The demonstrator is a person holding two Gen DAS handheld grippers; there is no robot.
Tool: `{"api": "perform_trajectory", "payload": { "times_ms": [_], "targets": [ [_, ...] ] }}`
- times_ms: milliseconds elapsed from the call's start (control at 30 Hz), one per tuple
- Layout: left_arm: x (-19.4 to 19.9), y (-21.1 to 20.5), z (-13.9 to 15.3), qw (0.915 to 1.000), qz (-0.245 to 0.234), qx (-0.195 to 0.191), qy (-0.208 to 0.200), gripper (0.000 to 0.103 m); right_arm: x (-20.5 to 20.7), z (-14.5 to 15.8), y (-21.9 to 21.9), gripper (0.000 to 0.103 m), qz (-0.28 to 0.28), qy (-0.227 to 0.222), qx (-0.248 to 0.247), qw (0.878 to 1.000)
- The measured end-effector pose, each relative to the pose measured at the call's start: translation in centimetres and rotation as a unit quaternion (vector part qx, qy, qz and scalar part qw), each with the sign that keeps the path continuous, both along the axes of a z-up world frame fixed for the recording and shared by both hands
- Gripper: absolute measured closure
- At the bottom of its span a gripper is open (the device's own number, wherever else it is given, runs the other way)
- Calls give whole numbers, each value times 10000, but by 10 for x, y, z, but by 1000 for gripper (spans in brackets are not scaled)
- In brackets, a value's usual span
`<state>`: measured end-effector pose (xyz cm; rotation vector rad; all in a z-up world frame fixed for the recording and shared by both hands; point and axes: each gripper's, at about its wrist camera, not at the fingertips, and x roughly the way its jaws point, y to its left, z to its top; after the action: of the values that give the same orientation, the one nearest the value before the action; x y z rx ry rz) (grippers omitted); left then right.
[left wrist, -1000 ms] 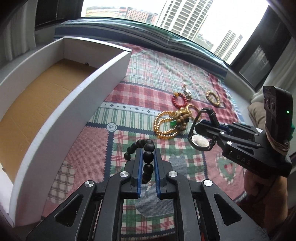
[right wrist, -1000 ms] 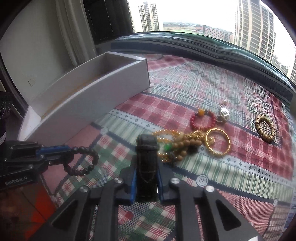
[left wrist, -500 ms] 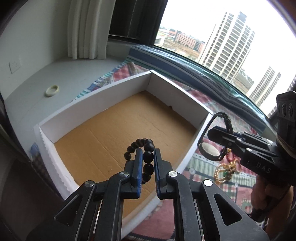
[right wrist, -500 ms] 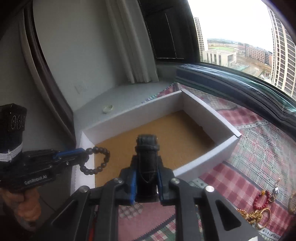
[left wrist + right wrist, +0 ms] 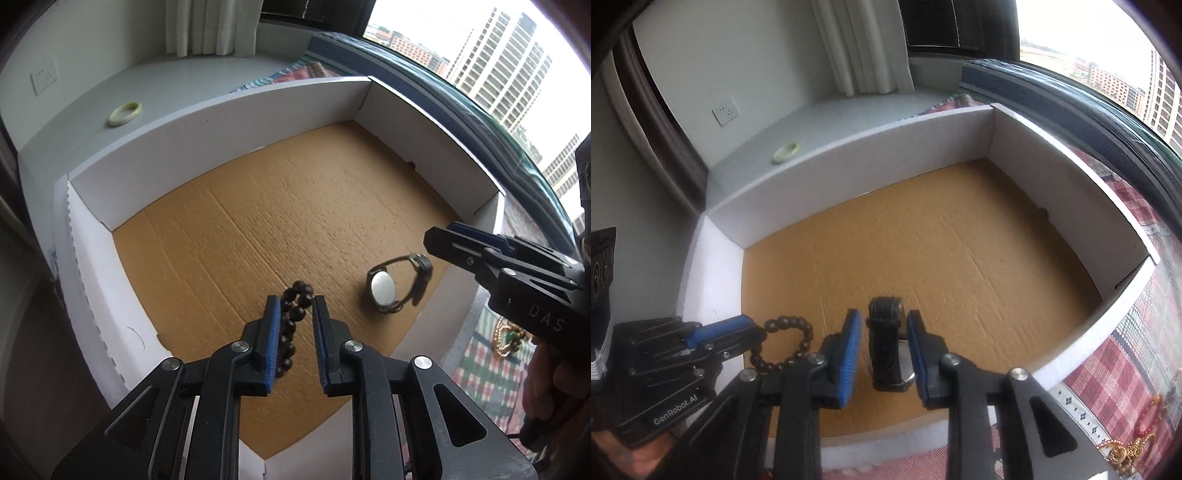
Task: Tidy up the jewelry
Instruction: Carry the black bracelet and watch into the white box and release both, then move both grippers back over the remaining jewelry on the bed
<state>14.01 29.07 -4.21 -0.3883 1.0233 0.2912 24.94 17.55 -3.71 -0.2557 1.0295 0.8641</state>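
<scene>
Left tongs (image 5: 293,314): jaws opening, blue pads apart. The dark brown round-bead bracelet (image 5: 291,321) hangs between them, lying against the left pad, clear of the right one; whether it touches the box floor I cannot tell. In the right wrist view the same bracelet (image 5: 798,343) loops out from the tip of the left tongs (image 5: 753,330).

Right tongs (image 5: 882,341): jaws opening, pads apart. The black-strapped wristwatch with a silver case back (image 5: 886,350) stands between them with a gap on each side. In the left wrist view the watch (image 5: 391,286) sits on the box floor, case back up, strap arched above it, below and clear of the right tongs (image 5: 443,236).

Container: shallow white-walled cardboard box with a brown corrugated floor (image 5: 229,122). Inside, near the front wall: the watch, and the bracelet low over the floor just beside it. The rest of the floor is bare cardboard; a small dark speck lies by the far right wall.

Right of the box, on the red-and-green plaid cloth (image 5: 1108,354): a heap of gold-coloured chains and beads (image 5: 506,339), outside the box.

Behind the box, on the grey window ledge (image 5: 110,85): a pale green bangle ring (image 5: 125,113), apart from the box. Further back, white curtains (image 5: 864,48), window, tower blocks outside.
</scene>
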Motion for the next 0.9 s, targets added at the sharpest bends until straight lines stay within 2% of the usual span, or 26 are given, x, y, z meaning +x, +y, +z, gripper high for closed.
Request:
{"api": "perform_trajectory", "payload": {
  "times_ms": [67, 133, 167, 233, 333, 433, 533, 700, 800, 900],
  "targets": [
    [-6, -4, 9, 9998, 32, 49, -169, 42, -1, 8, -5, 67, -97, -53, 85, 9999],
    [-14, -12, 21, 9990, 38, 184, -397, 29, -4, 19, -13, 63, -192, -162, 149, 9996],
    [-17, -18, 29, 9984, 3, 254, -512, 26, -7, 28, -23, 58, -256, -277, 177, 9991],
    [-25, -32, 42, 9968, -137, 338, -716, 21, -17, 44, -40, 44, -402, -561, 234, 9973],
    [-40, -63, 57, 9925, -427, 447, -1055, 11, -38, 61, -70, 40, -671, -887, 222, 9936],
    [-52, -103, 64, 9869, -870, 500, -1261, 7, -67, 69, -109, 36, -965, -1121, 146, 9889],
    [-65, -147, 64, 9794, -1374, 481, -1402, 4, -96, 71, -156, 36, -1284, -1323, 128, 9828],
    [-88, -221, 48, 9630, -2122, 548, -1570, 4, -143, 64, -245, 36, -2086, -1516, 76, 9661],
    [-97, -263, 28, 9531, -2541, 753, -1463, 3, -167, 52, -302, 36, -2676, -1514, -57, 9515],
    [-103, -298, 9, 9439, -3006, 723, -1163, 3, -188, 37, -344, 36, -3152, -1421, -226, 9381]
  ]
}}
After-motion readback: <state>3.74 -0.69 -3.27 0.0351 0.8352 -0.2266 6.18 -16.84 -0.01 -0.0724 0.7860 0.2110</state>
